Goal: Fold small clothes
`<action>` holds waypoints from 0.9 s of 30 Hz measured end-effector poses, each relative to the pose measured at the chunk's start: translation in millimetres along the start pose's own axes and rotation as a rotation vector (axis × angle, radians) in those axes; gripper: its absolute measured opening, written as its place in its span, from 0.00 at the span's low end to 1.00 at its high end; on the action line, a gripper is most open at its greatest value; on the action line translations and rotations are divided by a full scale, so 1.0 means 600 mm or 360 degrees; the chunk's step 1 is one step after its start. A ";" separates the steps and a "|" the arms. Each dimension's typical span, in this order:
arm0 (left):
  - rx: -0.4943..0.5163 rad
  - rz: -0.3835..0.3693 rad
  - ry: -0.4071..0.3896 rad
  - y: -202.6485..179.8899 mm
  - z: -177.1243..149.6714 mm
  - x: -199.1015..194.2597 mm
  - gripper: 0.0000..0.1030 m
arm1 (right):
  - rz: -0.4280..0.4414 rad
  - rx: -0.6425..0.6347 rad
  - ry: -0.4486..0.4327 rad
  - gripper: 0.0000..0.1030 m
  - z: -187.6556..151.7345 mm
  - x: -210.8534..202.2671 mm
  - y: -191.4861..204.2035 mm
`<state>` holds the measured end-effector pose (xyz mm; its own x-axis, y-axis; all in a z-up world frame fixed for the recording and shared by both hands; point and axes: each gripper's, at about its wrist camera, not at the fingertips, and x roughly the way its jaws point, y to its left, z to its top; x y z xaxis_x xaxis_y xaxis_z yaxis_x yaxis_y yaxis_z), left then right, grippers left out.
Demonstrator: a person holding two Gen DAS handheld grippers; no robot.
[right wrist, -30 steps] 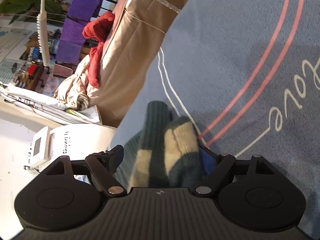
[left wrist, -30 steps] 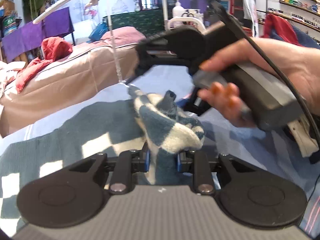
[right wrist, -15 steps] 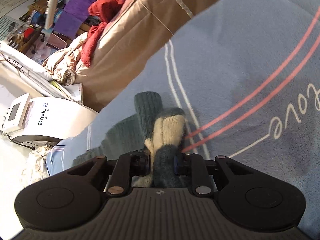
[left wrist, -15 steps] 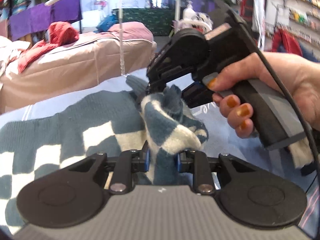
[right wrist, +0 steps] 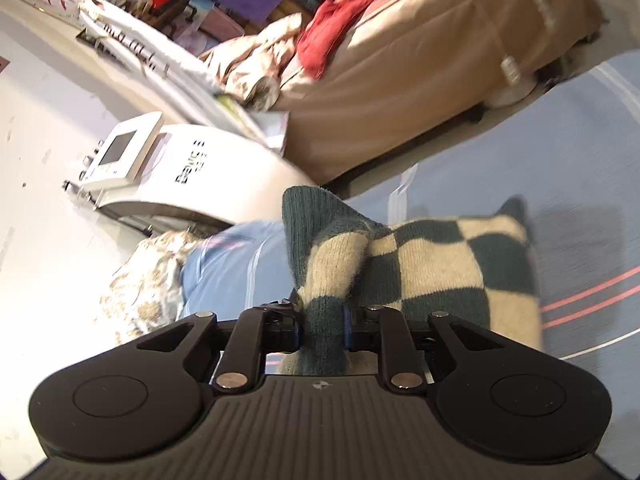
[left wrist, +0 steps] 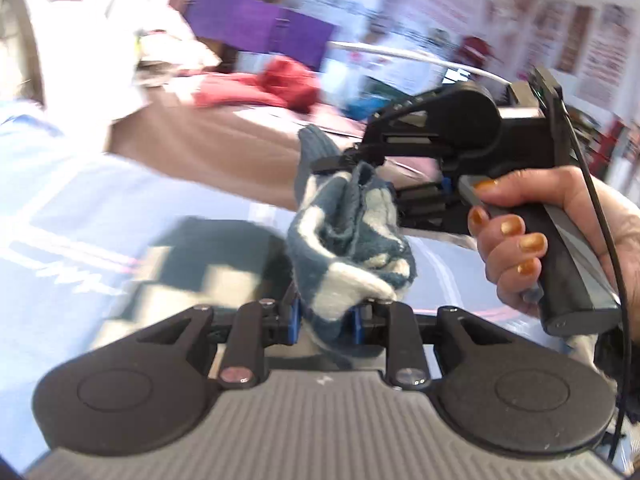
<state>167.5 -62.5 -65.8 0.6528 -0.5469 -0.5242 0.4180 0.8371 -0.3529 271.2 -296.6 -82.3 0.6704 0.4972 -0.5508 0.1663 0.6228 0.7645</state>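
Since the earlier frames, the knit (right wrist: 440, 264) had been lifted off the blanket (right wrist: 580, 168). One second before, most of it lay flat; now a checked panel hung spread in the right wrist view, with only a blurred part still low on the blanket (left wrist: 80, 240) in the left wrist view. The background in both views had shifted and rolled, and the left view had smeared.

The right gripper (right wrist: 322, 328) had stood wide around the knit a second earlier. Its jaws were now closing, with a dark band of the knit pressed between the blue pads (right wrist: 347, 330). The left gripper (left wrist: 326, 322) was pinched on a bunched fold of the knit (left wrist: 348, 240), as before.

In the left view, the right gripper (left wrist: 332, 164) was seen from the side, and its fingertips were hidden behind the knit. The hand (left wrist: 552, 232) on its handle was cut off at the frame edge. The knit's lower edge was hidden behind both gripper bodies.

The blanket was grey-blue with pink and white lines. Beyond it stood a tan-covered bed (right wrist: 420, 80) with a red cloth (right wrist: 340, 20) on it, and a white machine (right wrist: 192, 172) on the pale floor.
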 end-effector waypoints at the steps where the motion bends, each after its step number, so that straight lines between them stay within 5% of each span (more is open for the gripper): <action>1: -0.0030 0.0035 0.0004 0.023 0.000 -0.006 0.22 | -0.0007 -0.0010 0.0022 0.31 -0.006 0.016 0.013; 9: -0.0228 0.0151 0.0128 0.153 -0.022 -0.007 0.29 | -0.0202 -0.0218 0.0130 0.33 -0.069 0.128 0.053; 16: -0.0269 0.0207 0.0125 0.194 -0.043 0.005 0.49 | -0.0202 -0.0222 0.0115 0.79 -0.084 0.137 0.038; 20: -0.0287 0.0288 0.0115 0.200 -0.057 -0.005 0.73 | -0.0163 -0.0363 0.0092 0.98 -0.088 0.128 0.052; 27: -0.0372 0.0324 0.0138 0.212 -0.057 -0.031 0.81 | 0.0013 -0.0459 -0.0036 1.00 -0.082 0.048 0.040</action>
<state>186.8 54.1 -127.6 0.6475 -0.3760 -0.6628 0.1214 0.9096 -0.3973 259.1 -237.5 -96.2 0.6872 0.4913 -0.5352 -0.0495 0.7666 0.6402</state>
